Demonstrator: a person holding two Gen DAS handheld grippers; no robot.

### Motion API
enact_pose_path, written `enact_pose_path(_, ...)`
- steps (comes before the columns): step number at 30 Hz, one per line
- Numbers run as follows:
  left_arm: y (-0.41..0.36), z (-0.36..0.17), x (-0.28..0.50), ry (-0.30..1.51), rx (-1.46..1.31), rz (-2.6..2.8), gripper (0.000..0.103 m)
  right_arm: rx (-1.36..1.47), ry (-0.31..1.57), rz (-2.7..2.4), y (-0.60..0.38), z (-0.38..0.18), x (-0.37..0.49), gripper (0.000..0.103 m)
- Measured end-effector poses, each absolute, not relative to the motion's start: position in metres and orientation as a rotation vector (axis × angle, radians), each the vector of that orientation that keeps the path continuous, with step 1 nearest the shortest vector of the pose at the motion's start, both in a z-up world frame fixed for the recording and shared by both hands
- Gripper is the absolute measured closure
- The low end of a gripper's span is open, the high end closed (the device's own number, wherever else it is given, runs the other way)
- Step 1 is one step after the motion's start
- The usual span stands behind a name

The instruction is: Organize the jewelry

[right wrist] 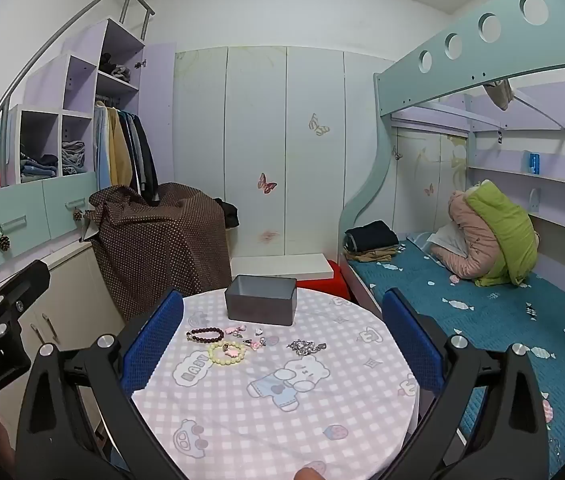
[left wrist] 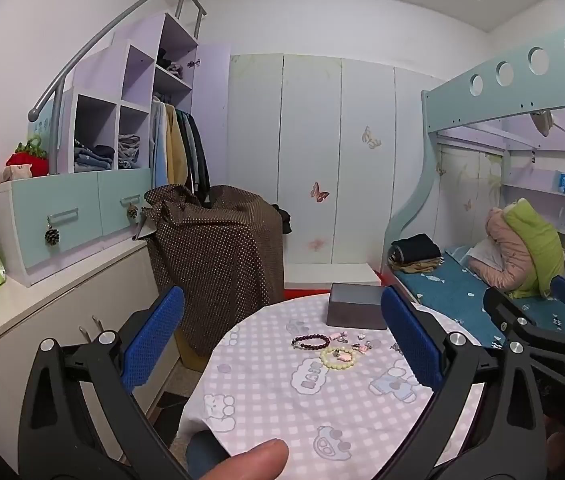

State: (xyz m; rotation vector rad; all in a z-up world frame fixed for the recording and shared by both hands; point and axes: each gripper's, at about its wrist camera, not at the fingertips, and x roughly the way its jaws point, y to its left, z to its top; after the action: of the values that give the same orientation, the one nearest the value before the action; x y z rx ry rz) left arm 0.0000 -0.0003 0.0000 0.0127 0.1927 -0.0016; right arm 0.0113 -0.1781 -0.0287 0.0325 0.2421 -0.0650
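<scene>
White wardrobe [right wrist: 258,152], teal bunk bed [right wrist: 482,308], stepped shelves [left wrist: 122,112], white walls [right wrist: 22,20]

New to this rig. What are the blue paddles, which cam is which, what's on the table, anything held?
No robot arm here: a person holds a two-finger gripper in each hand, each with a fisheye camera looking along its blue fingers. One picture is from the left gripper, the other from the right gripper. Both are open and hold nothing. On the round table lie a dark bead bracelet, a pale yellow bead bracelet, small pink charms, a silver chain and an open grey box.
</scene>
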Motion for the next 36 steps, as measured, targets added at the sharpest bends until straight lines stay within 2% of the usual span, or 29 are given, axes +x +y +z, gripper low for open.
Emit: enact_pose_path(36,-0.006,0.004,0.010,0.188,0.010,-0.022,0.005,0.015,0.239,-0.083,-0.181,-0.026,0.019,0.007)
